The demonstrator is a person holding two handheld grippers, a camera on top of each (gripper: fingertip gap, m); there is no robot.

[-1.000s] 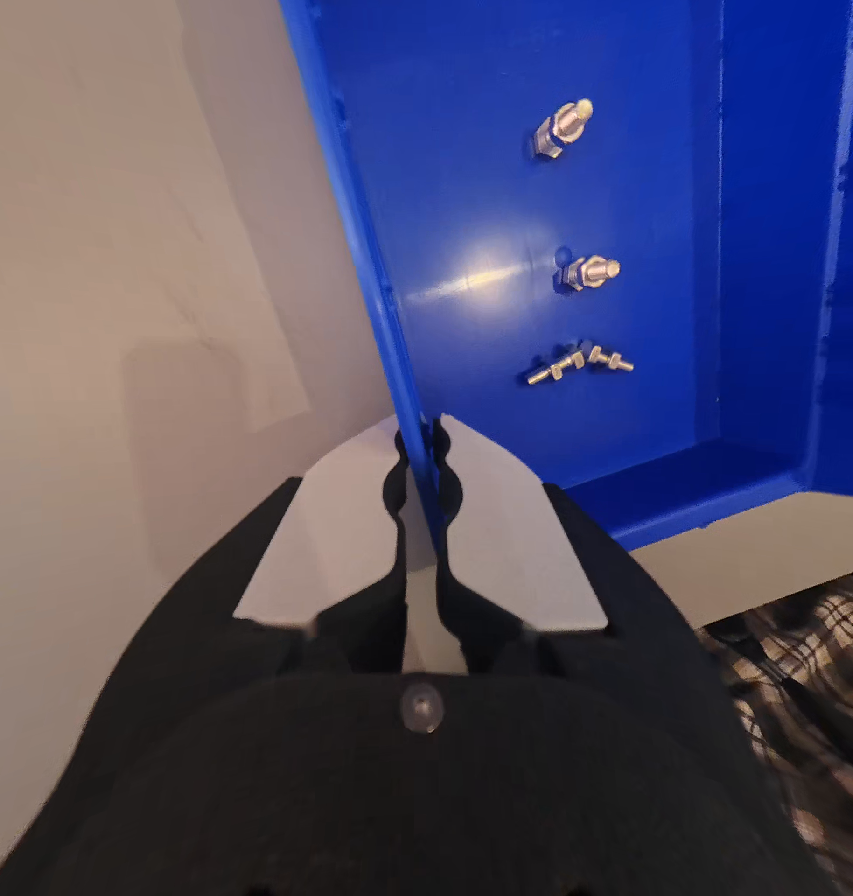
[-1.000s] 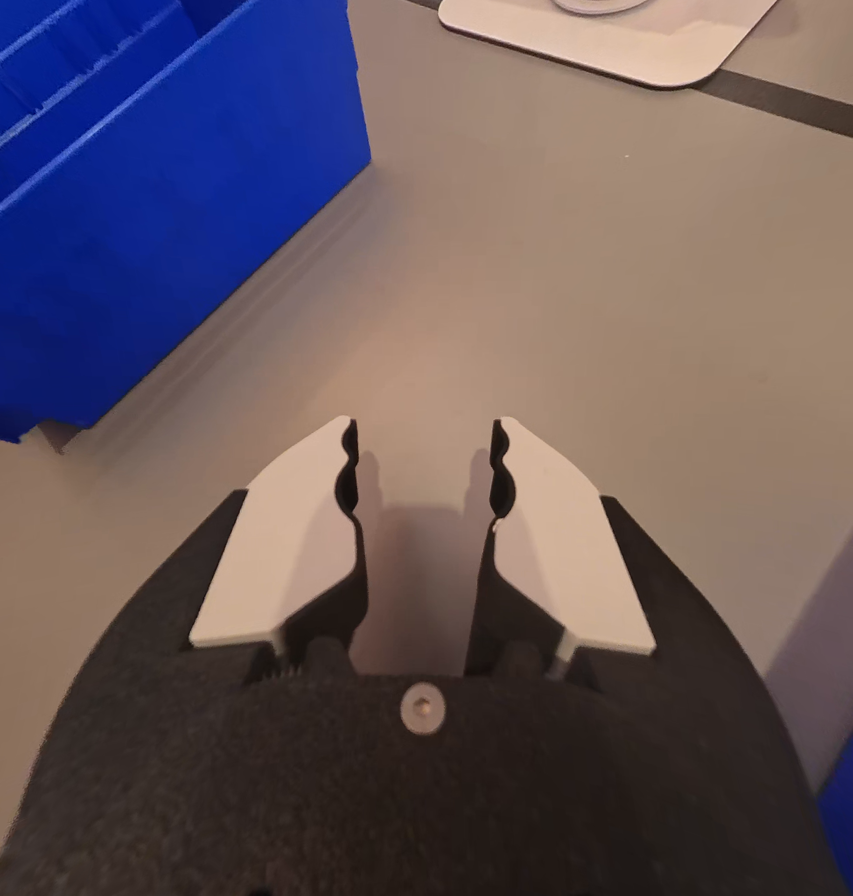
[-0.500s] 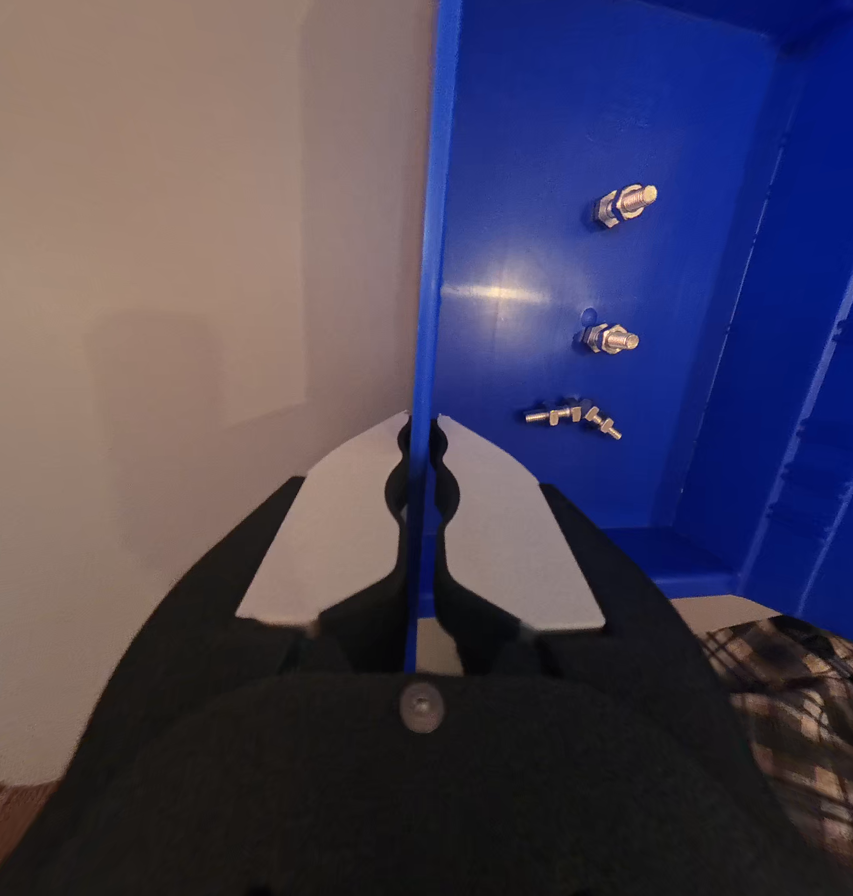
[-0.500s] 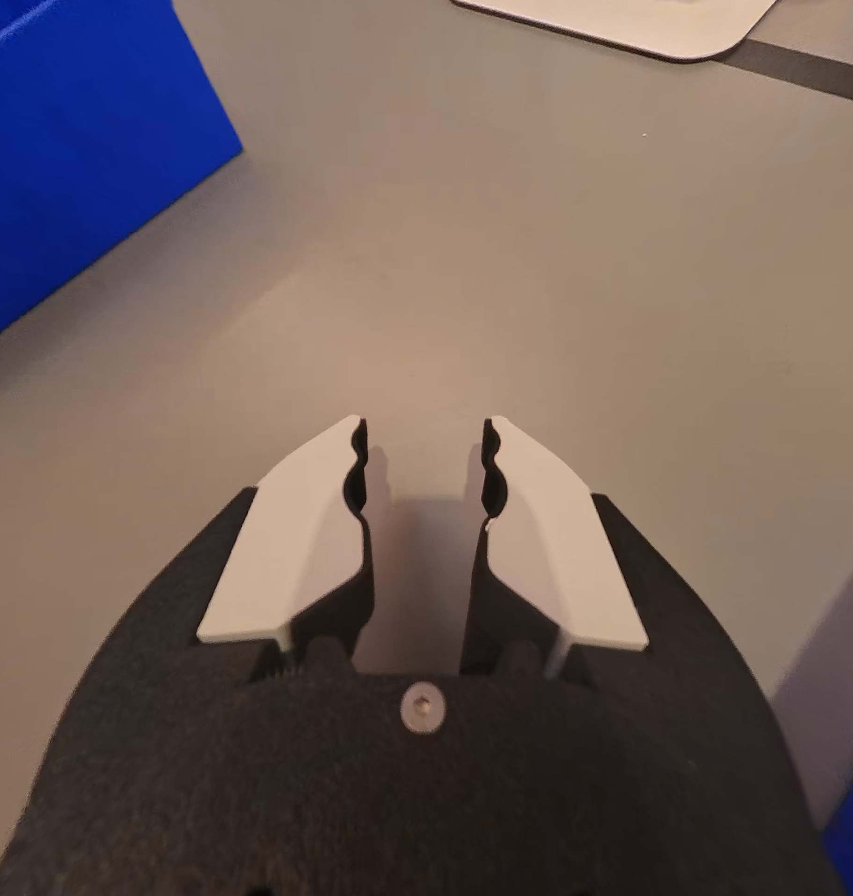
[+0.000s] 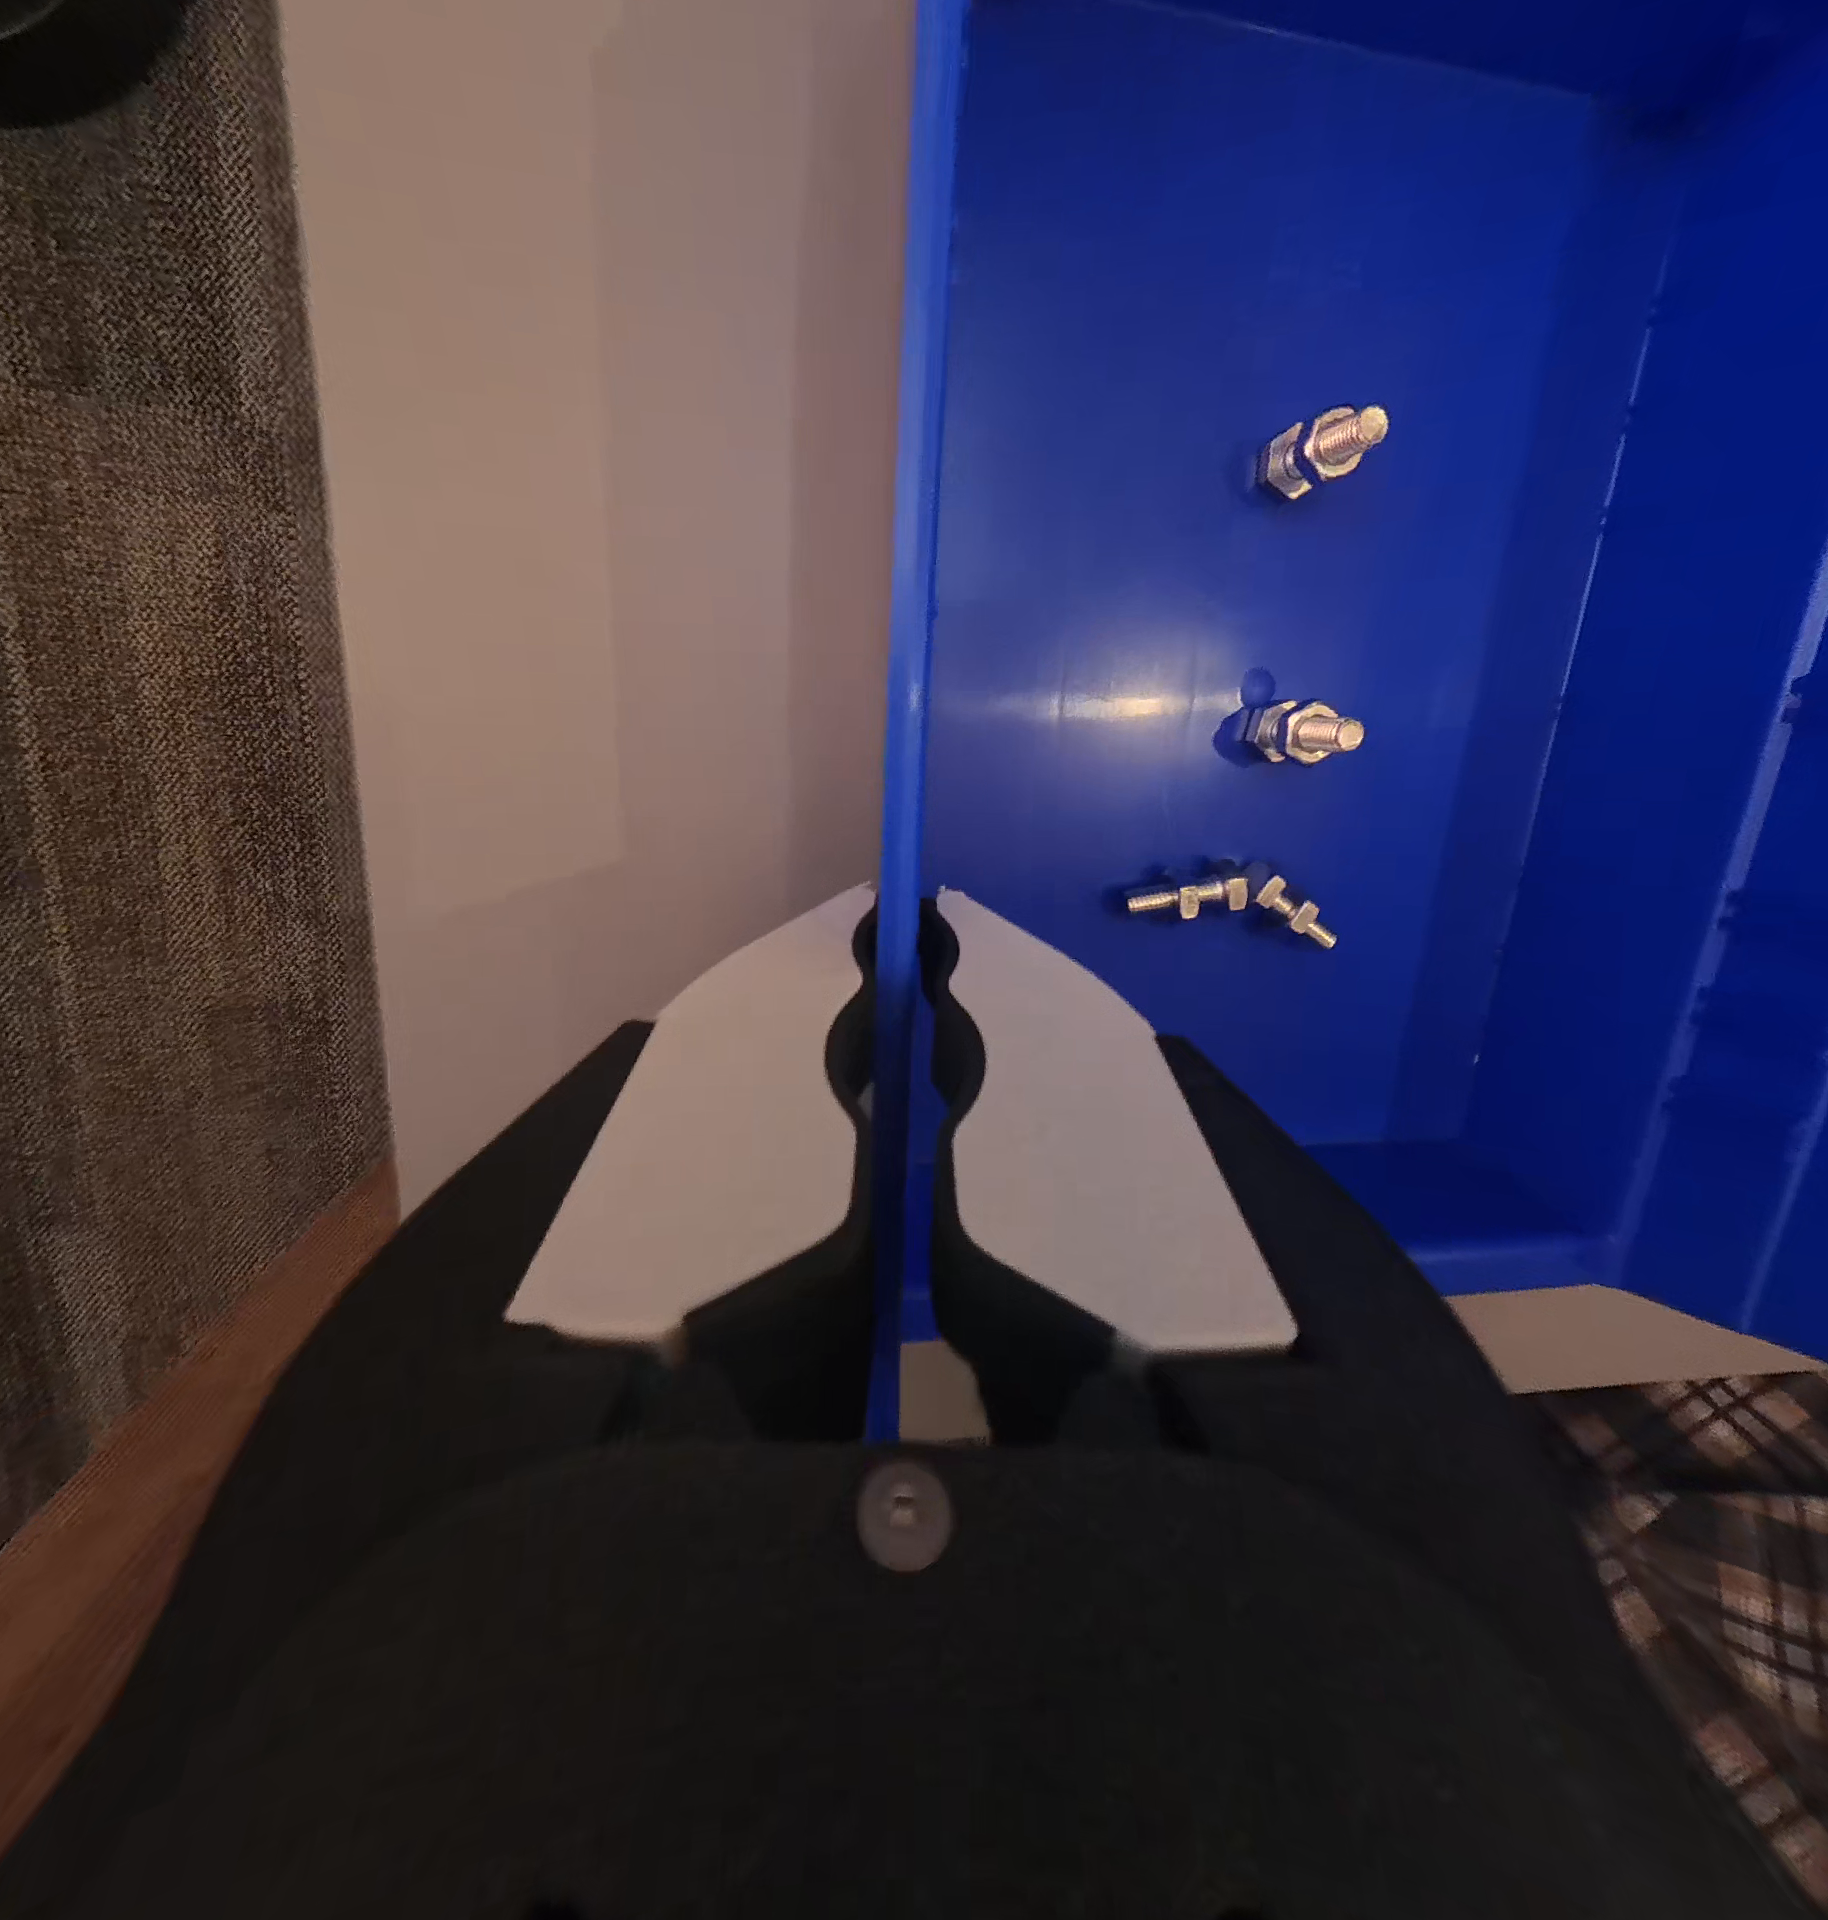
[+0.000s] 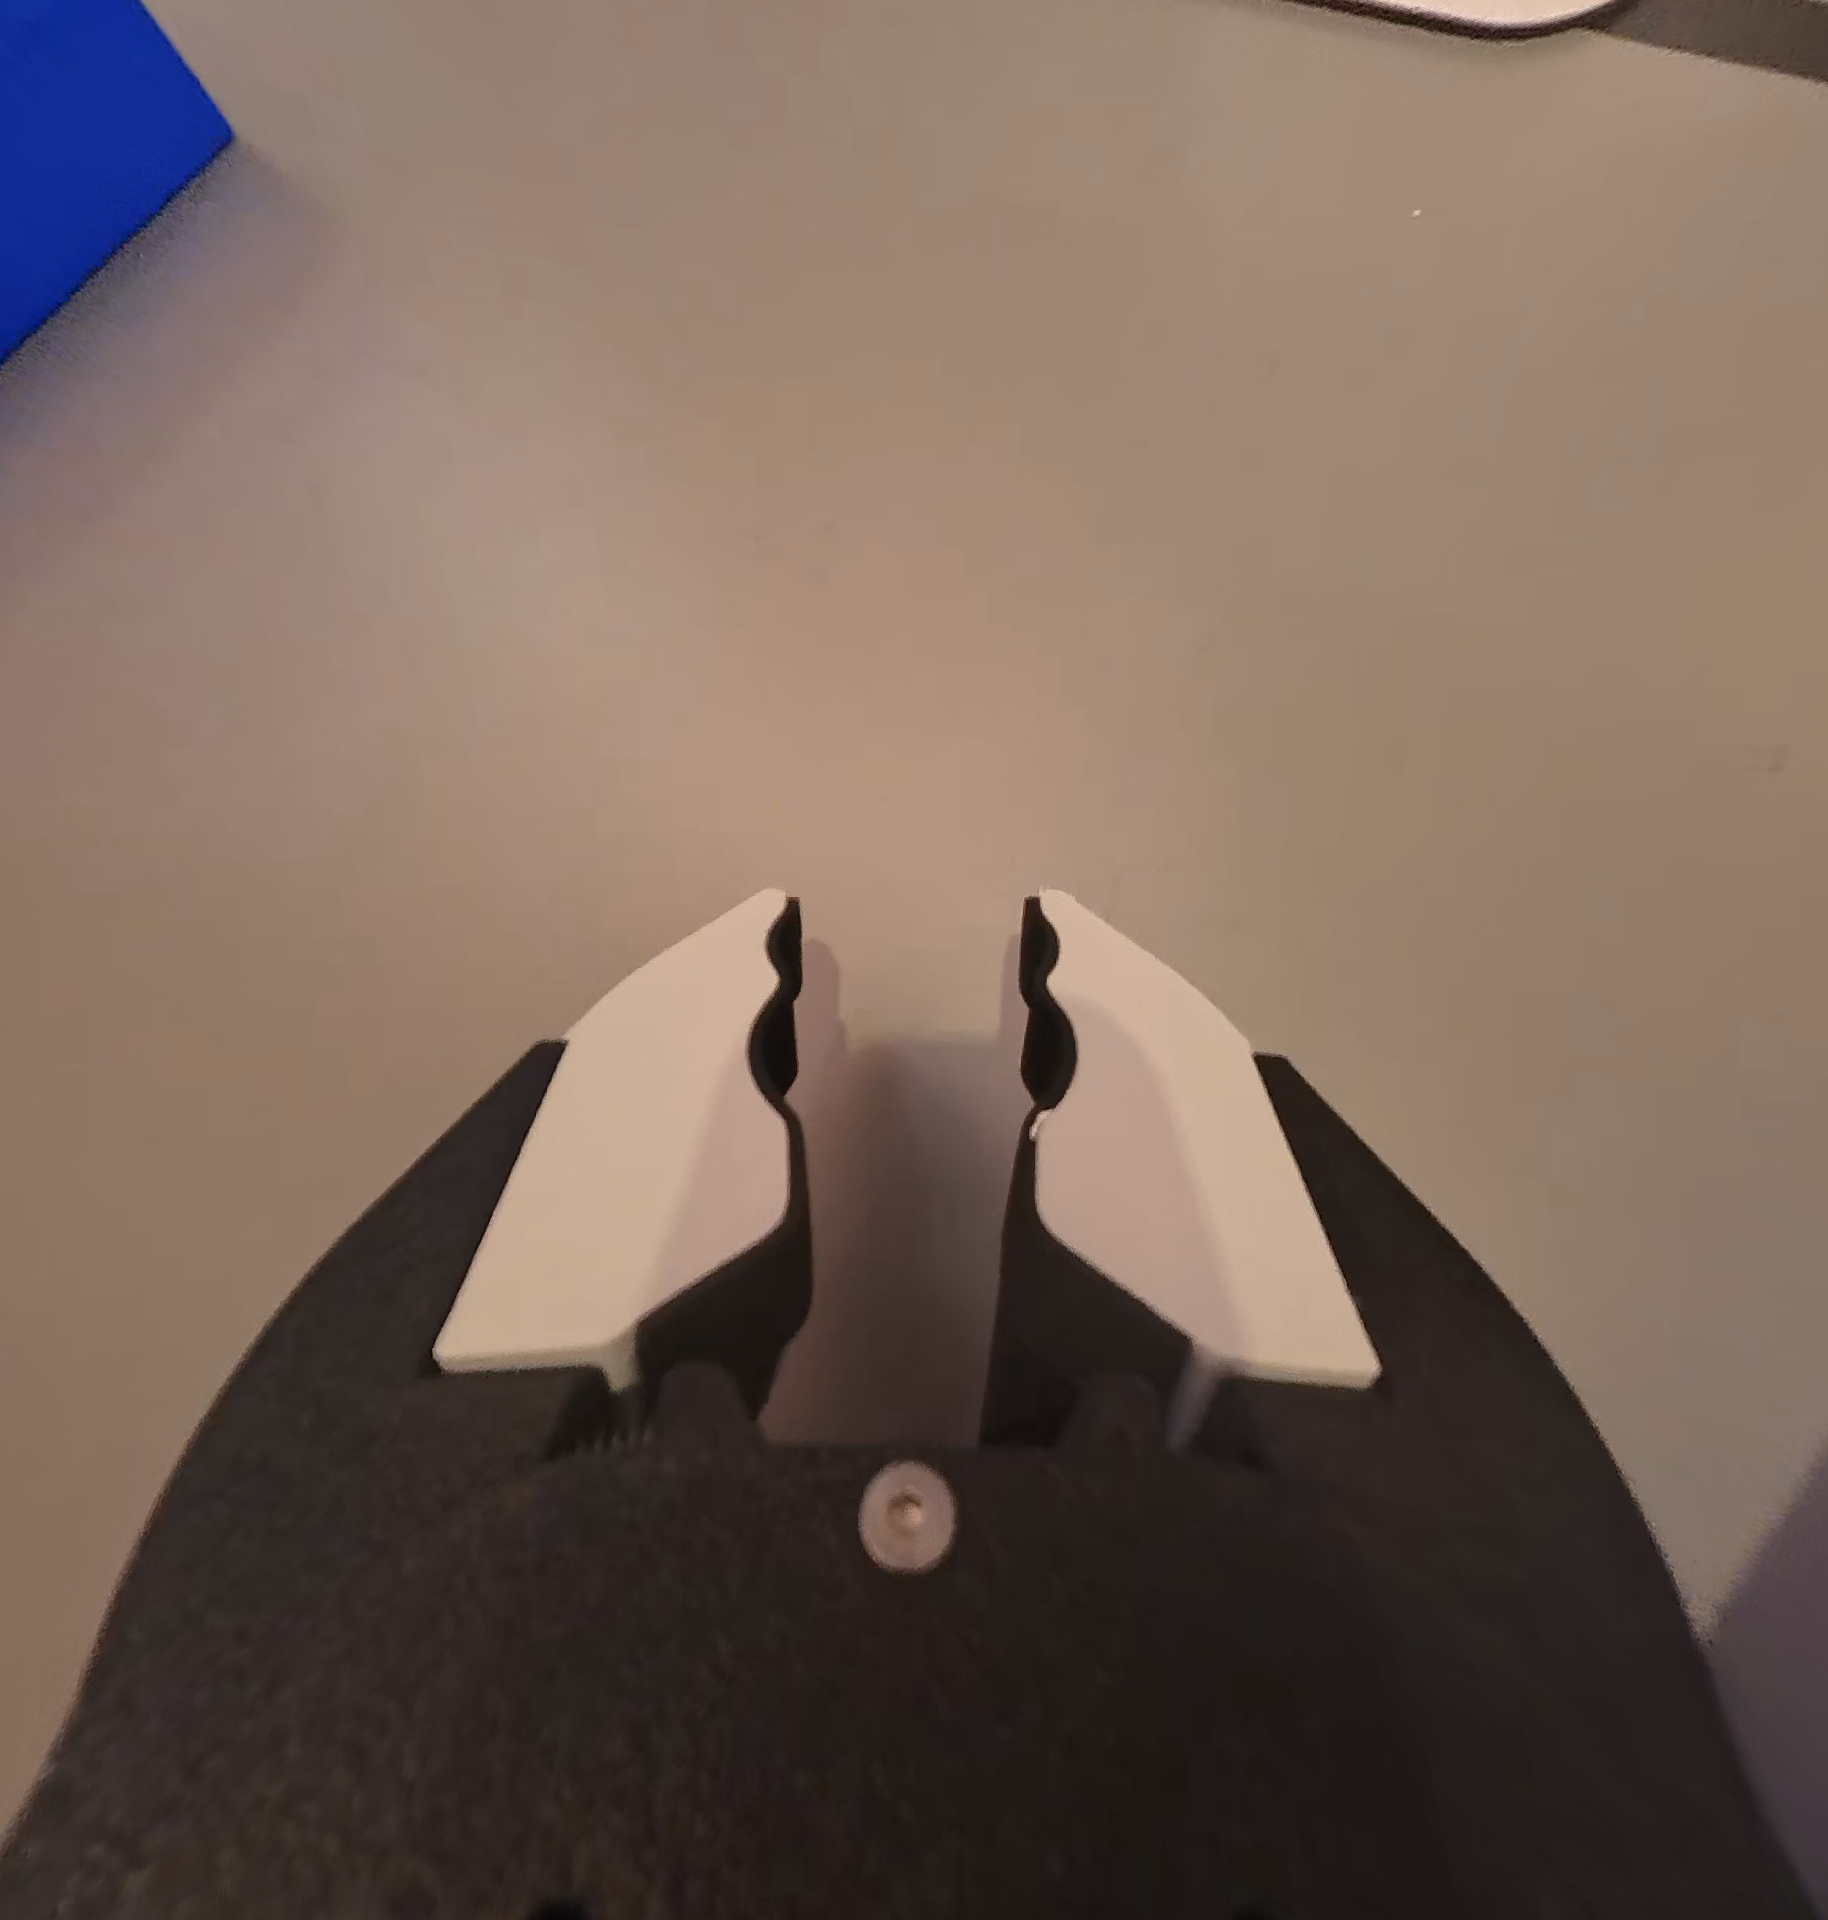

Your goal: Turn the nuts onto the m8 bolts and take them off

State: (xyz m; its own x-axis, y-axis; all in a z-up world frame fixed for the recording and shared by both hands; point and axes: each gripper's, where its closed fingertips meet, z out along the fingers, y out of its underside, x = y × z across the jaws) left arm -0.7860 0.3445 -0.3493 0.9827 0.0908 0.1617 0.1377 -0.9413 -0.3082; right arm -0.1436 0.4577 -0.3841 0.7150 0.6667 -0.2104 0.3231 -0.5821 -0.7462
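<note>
L gripper (image 5: 897,894) is clamped on the side wall of the blue bin (image 5: 1149,312), one finger on each face of the wall. On the bin floor inside: two bolts w/ nuts threaded on, upper (image 5: 1317,453) and lower (image 5: 1296,732), one above the other in the left wrist view. Small screws (image 5: 1230,902) sit just below them. R gripper (image 6: 910,914) is part open w/ nothing between its fingers, over the bare grey table (image 6: 889,520); a blue bin corner (image 6: 48,166) shows at top left there.
</note>
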